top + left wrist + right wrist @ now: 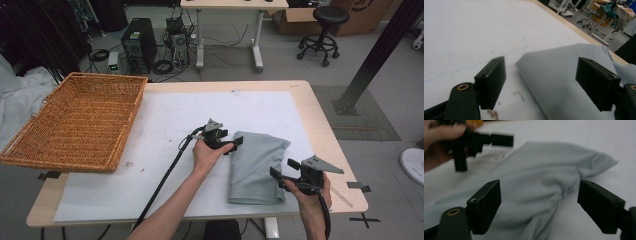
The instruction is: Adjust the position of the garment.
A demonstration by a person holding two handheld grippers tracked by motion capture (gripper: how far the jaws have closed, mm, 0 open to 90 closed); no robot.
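Folded grey cloth point(257, 167) lying near table's point(305, 95) right front corner, long axis running front to back. Left gripper point(235, 144) being held at cloth's far left corner, right gripper point(276, 172) at its right edge. Both jaws unclenched, straddling fabric, nothing pinched yet. Left slightly nearer corner.

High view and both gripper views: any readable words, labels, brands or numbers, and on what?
None can be read.
Cardboard box, far right: a dark mark, cut off and unreadable.
Cloth, basket, table and both grippers: no print seen.
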